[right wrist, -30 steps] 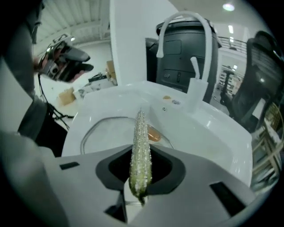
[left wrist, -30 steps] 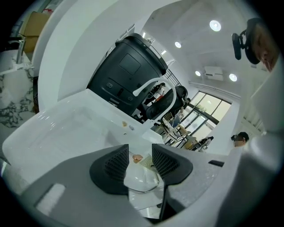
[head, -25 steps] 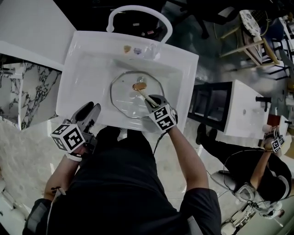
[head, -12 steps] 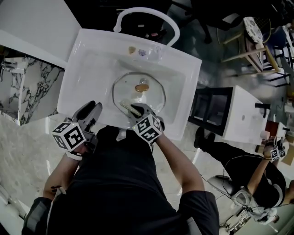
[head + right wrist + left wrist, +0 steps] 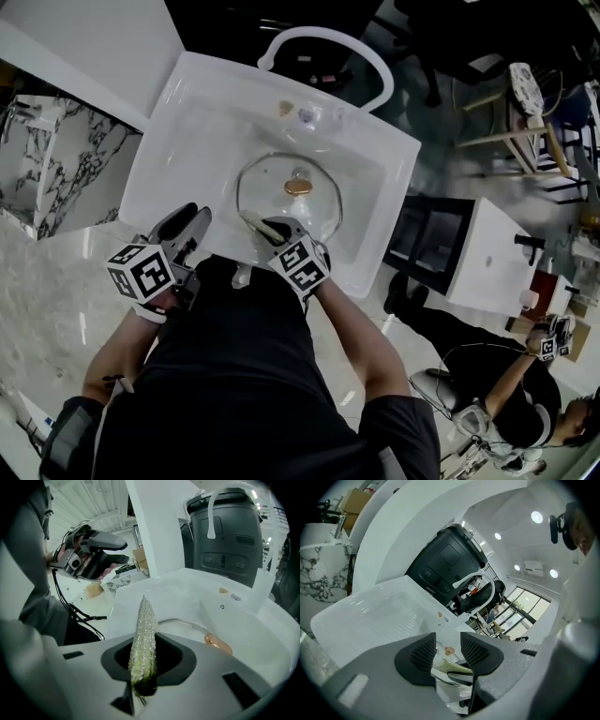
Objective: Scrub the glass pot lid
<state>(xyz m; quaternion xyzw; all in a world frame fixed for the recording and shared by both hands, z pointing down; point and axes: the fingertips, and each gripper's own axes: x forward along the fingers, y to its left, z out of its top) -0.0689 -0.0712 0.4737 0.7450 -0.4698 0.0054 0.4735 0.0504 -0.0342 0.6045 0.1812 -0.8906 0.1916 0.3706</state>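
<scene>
While the glass pot lid lies flat in the bottom of the white sink with its copper-coloured knob up, the right gripper reaches over the sink's near rim. Its jaws are clenched on a glittery yellow-green scouring pad, whose tip lies over the lid's near-left edge. The left gripper sits at the sink's near-left rim, its jaws released and apart with nothing between them. A white arched faucet rises at the far rim. Pale marble floor spreads to the left, a black-and-white cabinet stands to the right, and a second person sits at near right.
</scene>
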